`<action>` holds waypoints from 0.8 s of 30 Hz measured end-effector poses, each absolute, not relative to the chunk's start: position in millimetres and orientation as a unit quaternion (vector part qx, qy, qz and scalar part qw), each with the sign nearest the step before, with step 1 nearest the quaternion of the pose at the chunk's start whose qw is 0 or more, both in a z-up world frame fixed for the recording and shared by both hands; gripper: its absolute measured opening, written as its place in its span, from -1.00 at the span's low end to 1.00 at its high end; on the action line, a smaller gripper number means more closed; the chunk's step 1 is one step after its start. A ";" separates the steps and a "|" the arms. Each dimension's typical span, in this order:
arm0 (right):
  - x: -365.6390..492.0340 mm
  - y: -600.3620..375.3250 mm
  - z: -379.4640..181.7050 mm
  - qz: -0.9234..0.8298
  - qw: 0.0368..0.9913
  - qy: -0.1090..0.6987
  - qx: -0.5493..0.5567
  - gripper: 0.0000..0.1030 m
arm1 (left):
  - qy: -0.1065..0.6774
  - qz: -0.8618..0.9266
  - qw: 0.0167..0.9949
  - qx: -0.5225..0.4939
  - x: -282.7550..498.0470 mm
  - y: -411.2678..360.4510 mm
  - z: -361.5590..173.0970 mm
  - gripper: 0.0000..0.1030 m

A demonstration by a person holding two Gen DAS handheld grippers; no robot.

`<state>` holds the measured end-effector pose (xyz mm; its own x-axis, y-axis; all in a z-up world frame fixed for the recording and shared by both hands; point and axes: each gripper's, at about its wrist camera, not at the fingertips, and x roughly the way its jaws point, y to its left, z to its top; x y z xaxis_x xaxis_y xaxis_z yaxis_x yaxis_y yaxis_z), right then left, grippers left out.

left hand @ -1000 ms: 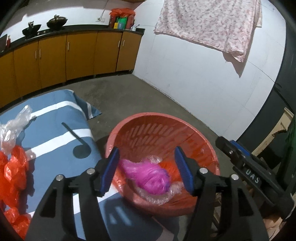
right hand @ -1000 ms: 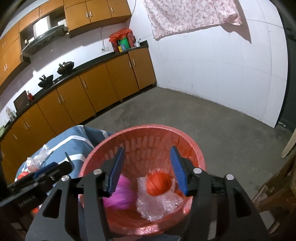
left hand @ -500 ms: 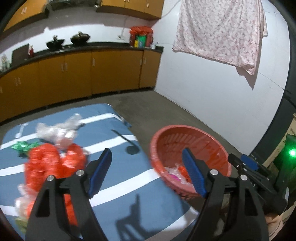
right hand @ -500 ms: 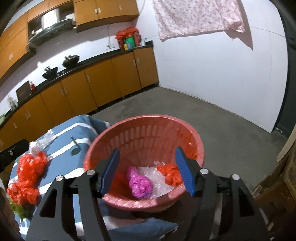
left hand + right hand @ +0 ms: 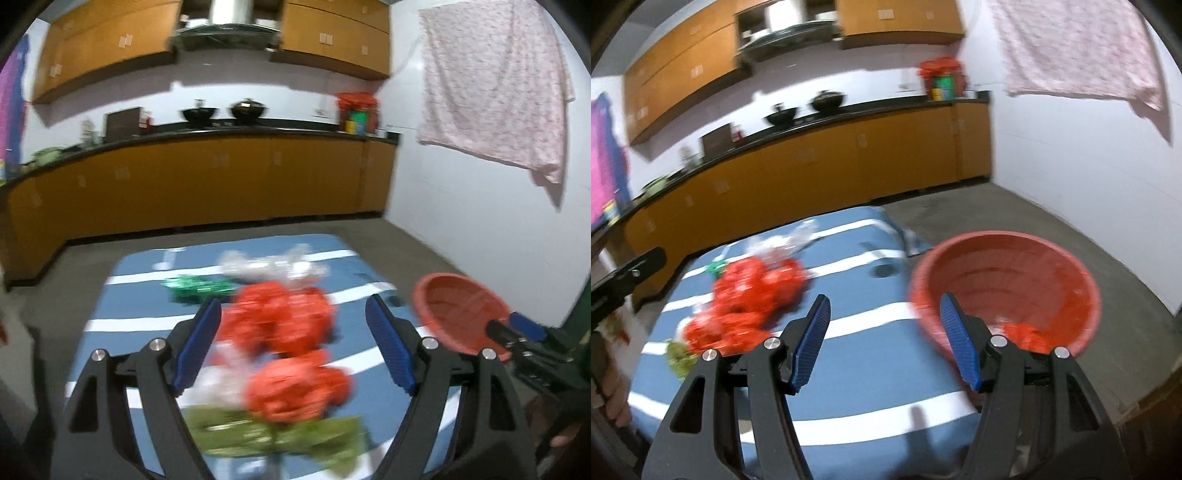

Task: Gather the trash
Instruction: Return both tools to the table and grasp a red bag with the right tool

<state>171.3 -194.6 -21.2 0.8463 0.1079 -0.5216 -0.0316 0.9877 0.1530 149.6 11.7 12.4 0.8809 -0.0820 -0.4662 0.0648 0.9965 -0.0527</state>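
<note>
Room: kitchen, orange cabinets (image 5: 207,184) along the back wall, dark counter, two black pots (image 5: 225,109) on it, pale patterned cloth (image 5: 495,92) hung on the white wall. Both views motion-blurred.
Surface: blue cloth with white stripes (image 5: 871,373) spread over something low, grey floor around it. I use this cloth as my landmark.
Left gripper (image 5: 293,347): jaws wide apart, nothing between the pads. I see it above the near part of the cloth, pointing down at the trash pile.
Right gripper (image 5: 884,341): jaws apart, nothing clamped. It sits over the cloth's right half, one blue pad in front of the basket's rim.
Red bags (image 5: 291,343): crumpled red plastic bunched mid-cloth, several lumps touching each other. Also seen from the right wrist (image 5: 753,299), on the cloth's left half.
Clear plastic (image 5: 273,266): crinkled wrap at the far side of the red bags, touching them.
Green scrap (image 5: 195,288): shiny green piece on the cloth, left of the clear plastic.
Leafy scrap (image 5: 273,435): dull green stuff at the cloth's near edge, just beside the red bags; too blurred for me to name.
Basket (image 5: 1086,280): red plastic basket off the cloth's right edge, just beside it. Red plastic (image 5: 1023,334) lies in its bottom; can't tell what else.
Person: fingers (image 5: 613,398) visible at the far left of the right wrist view, near the cloth's left edge.
</note>
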 end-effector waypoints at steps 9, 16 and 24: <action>167.9 -113.6 -28.7 0.125 0.947 0.294 0.031 0.21 | 0.265 0.060 0.961 -0.050 119.5 96.1 -14.0 0.53; 159.7 -74.8 -39.0 0.165 0.937 0.308 0.005 0.19 | 0.273 0.088 0.956 -0.059 104.0 127.3 -24.0 0.53; 169.2 -56.9 -44.8 0.148 0.937 0.316 -0.002 0.17 | 0.278 0.099 0.953 -0.069 94.2 140.4 -29.8 0.53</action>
